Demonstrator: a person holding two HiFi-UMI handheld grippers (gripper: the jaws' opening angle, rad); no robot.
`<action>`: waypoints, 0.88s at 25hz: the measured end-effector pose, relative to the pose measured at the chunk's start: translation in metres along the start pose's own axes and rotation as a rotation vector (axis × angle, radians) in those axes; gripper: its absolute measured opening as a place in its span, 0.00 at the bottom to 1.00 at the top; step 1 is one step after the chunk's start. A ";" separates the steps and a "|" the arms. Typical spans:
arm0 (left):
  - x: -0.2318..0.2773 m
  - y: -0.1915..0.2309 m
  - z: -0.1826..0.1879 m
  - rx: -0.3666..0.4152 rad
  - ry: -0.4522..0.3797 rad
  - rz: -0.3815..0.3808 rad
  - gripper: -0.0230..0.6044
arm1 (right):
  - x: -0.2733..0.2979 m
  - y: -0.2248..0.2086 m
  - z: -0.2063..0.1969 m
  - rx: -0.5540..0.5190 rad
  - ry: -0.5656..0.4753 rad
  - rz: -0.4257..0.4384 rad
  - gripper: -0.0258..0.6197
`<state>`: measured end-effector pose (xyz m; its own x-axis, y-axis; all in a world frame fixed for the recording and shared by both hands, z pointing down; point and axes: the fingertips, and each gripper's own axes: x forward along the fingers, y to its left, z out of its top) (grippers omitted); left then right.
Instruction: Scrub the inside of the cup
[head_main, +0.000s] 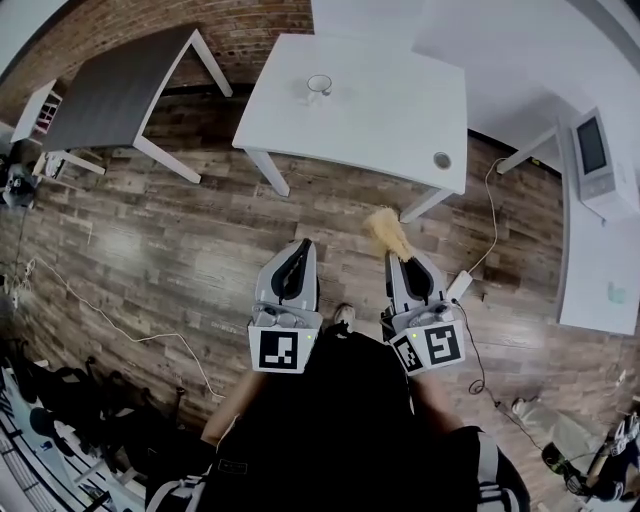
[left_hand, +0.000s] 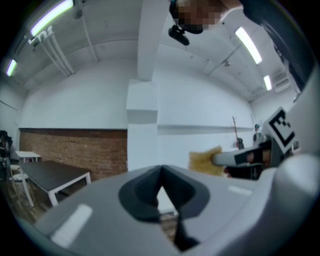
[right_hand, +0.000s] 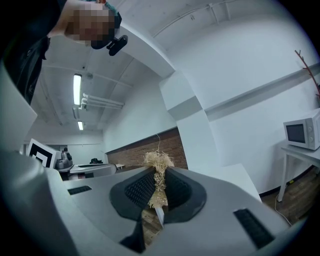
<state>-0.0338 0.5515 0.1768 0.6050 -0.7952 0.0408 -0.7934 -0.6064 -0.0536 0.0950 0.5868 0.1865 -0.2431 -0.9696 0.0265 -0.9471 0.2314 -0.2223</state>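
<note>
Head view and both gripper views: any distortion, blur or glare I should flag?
Head view: heavy fisheye curves the white table; the cup is tiny. Left gripper view: dark round vignette, ceiling lights blown out, the shut left gripper soft. Right gripper view: same vignette; the fibre scrubber in the right gripper is fairly sharp.

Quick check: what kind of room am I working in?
Probably an office or lab workroom, not a home kitchen: a plain white table bearing the cup, a microwave on a side table, and loose cables across the floor.
</note>
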 end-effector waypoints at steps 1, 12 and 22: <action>0.007 0.004 -0.002 0.003 0.001 -0.007 0.04 | 0.008 -0.002 -0.001 -0.001 0.002 -0.003 0.09; 0.097 0.066 -0.019 -0.006 0.036 -0.074 0.04 | 0.109 -0.024 -0.001 -0.007 0.037 -0.039 0.09; 0.171 0.123 -0.018 0.009 0.029 -0.173 0.04 | 0.207 -0.027 0.014 -0.040 0.059 -0.068 0.09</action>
<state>-0.0291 0.3407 0.1952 0.7302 -0.6787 0.0791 -0.6768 -0.7343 -0.0524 0.0736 0.3789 0.1846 -0.1882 -0.9773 0.0975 -0.9693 0.1688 -0.1790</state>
